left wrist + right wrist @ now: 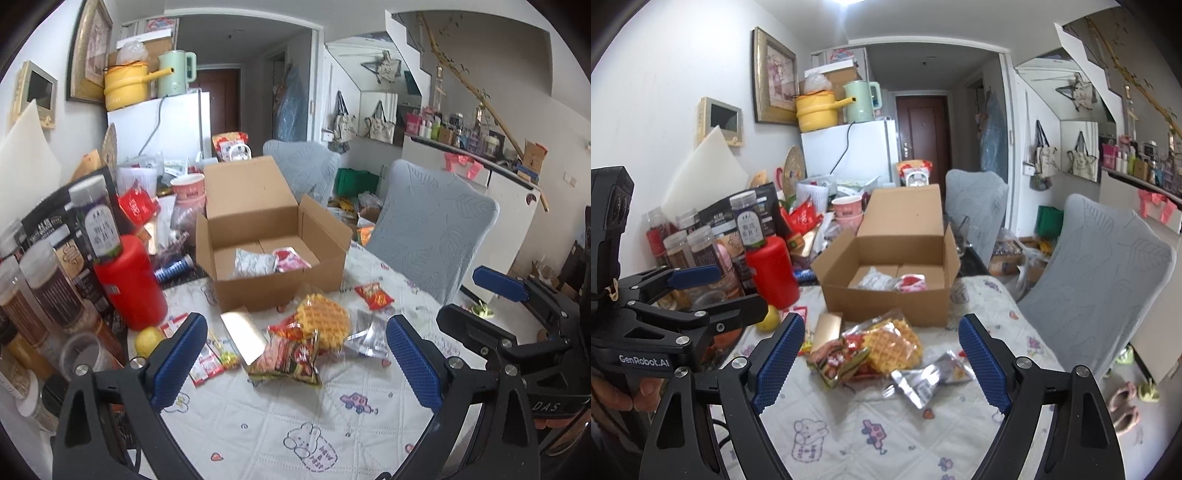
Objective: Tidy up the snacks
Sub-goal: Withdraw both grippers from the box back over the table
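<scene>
An open cardboard box [280, 295] [886, 306] stands mid-table with a silver pack [255, 262] and a red-pink pack [291, 258] inside. In front of it lie a bagged waffle [323, 321] [894, 343], a dark red-green snack pack [291, 360] [834, 362], a silver pouch [369, 336] [923, 380], a small red packet [375, 295], a gold box [245, 338] and little red sachets [208, 363]. My left gripper [295, 365] [740, 291] is open and empty, just short of the pile. My right gripper [882, 365] [460, 295] is open and empty beside it.
Jars, a red canister [129, 280] and a lemon [147, 339] crowd the table's left side. Two grey-covered chairs [432, 236] [1100, 266] stand at the right edge. A printed quilted cloth [295, 417] covers the near table. A white fridge [162, 125] stands behind.
</scene>
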The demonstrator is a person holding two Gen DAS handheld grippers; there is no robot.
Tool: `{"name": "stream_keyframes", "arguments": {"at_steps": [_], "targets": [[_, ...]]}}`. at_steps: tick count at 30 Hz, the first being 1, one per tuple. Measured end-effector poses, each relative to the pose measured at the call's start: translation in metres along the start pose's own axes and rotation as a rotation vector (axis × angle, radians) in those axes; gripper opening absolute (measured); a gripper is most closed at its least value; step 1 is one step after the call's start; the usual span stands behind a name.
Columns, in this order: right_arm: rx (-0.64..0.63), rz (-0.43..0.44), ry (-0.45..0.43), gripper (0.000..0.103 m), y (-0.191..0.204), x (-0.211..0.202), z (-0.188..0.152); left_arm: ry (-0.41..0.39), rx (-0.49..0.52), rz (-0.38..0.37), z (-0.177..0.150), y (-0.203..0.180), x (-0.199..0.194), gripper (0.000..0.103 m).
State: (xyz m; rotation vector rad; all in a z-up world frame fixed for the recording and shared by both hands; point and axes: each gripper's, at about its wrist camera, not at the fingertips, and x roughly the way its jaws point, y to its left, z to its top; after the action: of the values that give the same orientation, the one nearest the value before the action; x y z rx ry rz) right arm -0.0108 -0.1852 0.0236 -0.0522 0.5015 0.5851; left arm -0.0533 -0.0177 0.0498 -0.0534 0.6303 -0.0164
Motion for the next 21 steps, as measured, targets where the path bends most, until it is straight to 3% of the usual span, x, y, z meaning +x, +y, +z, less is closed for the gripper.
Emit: {"name": "stream_keyframes", "arguments": {"at_steps": [21], "targets": [[0.072, 0.004, 0.187, 0.086, -0.017, 0.050, -0.061, 0.151, -0.053, -0.066, -0.058, 0.009, 0.059, 0.099]]}}
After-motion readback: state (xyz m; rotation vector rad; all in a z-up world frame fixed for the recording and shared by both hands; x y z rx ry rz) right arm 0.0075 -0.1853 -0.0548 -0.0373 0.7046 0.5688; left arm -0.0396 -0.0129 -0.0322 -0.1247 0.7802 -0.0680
